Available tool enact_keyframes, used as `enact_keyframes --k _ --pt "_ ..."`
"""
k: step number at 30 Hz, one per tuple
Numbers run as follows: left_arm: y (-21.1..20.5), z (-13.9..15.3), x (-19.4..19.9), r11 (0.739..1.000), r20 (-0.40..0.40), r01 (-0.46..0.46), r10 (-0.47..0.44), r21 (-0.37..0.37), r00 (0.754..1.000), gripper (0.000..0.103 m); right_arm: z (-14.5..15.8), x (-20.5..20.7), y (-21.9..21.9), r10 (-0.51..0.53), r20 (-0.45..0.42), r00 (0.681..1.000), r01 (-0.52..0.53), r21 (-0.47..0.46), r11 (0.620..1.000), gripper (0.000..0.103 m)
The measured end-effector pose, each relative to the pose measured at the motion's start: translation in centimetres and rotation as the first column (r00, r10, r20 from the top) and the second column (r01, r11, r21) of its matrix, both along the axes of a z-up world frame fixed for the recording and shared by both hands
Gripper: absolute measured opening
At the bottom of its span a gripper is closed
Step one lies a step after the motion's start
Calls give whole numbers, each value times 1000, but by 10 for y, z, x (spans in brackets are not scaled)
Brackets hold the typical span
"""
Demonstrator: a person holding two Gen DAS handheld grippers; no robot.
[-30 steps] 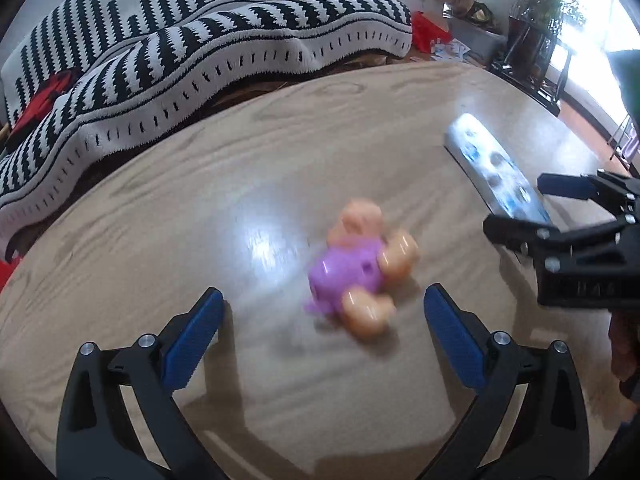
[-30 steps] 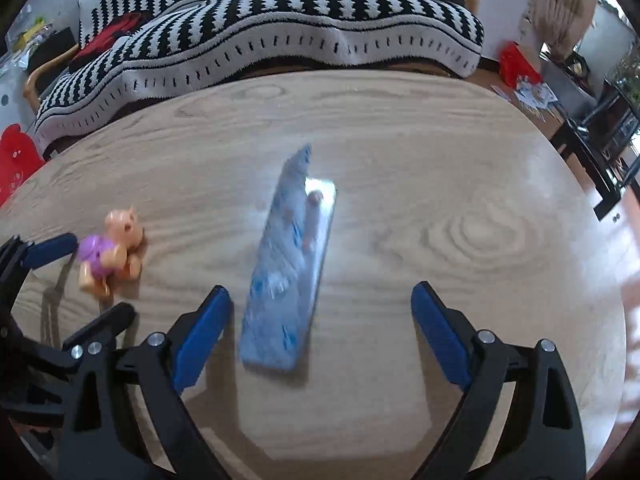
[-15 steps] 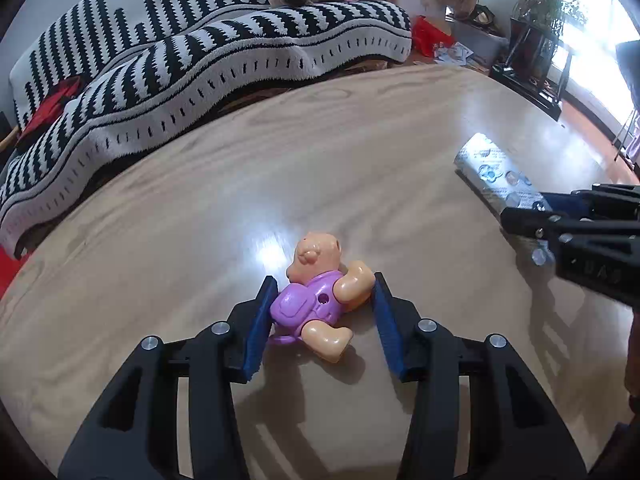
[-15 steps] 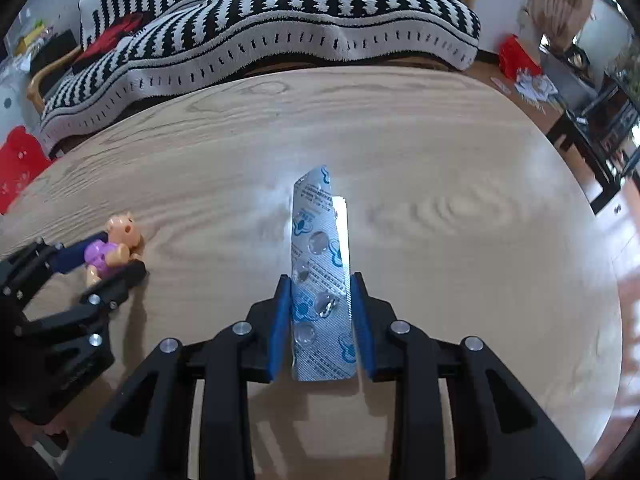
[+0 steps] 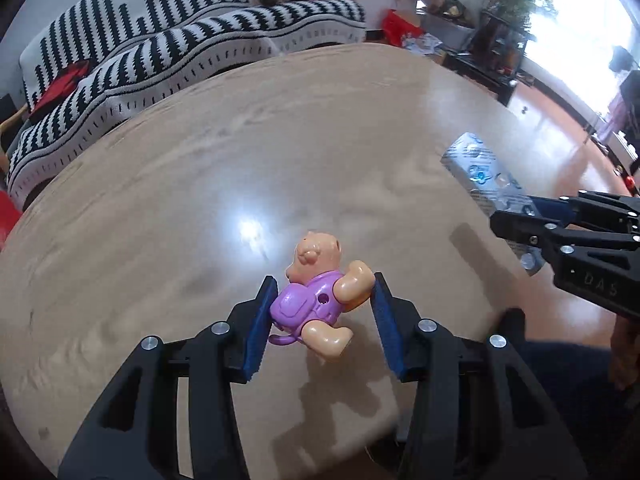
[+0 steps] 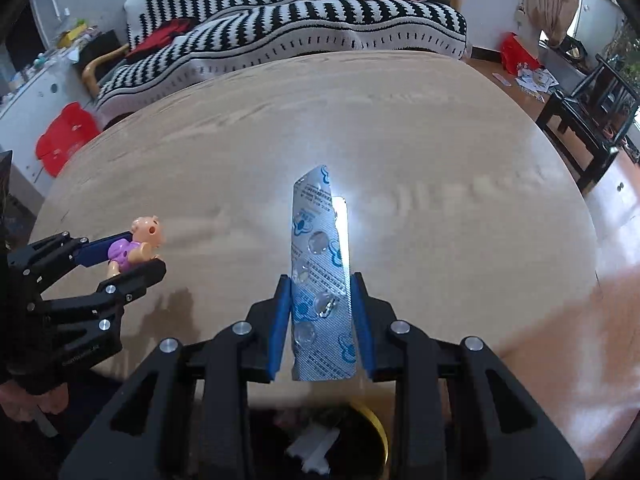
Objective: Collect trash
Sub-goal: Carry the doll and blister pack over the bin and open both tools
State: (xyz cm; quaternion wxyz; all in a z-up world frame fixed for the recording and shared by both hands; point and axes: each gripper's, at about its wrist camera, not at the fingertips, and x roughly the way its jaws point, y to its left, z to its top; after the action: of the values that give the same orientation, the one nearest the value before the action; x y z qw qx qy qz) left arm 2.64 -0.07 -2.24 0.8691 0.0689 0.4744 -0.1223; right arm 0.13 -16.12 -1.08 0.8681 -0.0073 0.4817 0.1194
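A: Where's the blister pack (image 6: 322, 280)?
B: Above the table (image 6: 440, 160), right gripper (image 6: 322, 312) clamped on its edges; light, bendy foil.
A: And the toy (image 5: 316, 300)?
B: Left gripper (image 5: 322, 320) pinches its hard, slippery body

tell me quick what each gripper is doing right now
Left gripper: closed on the toy figure, lifted off the table.
Right gripper: closed on the pill pack, also lifted.
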Motion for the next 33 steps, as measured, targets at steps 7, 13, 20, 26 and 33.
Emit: enact_keyframes --k 7,13,20,26,33 --pt "-9 1 -89 998 32 48 -47 -34 998 47 -9 -91 -14 5 9 1000 -5 51 999 30" --pt "-7 -18 -122 996 -1 48 -48 -75 999 47 -27 -138 -28 -20 -41 999 23 86 996 30" --pt "-21 -52 -140 992 -97 108 -114 -67 989 47 -52 -170 -45 -49 -125 991 67 141 988 30" --pt "-43 -70 -136 982 -173 160 -175 -97 969 47 -74 -163 -49 -51 -238 970 102 205 973 30" --pt "-52 -80 -134 981 -196 166 -182 -97 964 47 -68 -163 -48 -35 -238 971 91 229 969 30"
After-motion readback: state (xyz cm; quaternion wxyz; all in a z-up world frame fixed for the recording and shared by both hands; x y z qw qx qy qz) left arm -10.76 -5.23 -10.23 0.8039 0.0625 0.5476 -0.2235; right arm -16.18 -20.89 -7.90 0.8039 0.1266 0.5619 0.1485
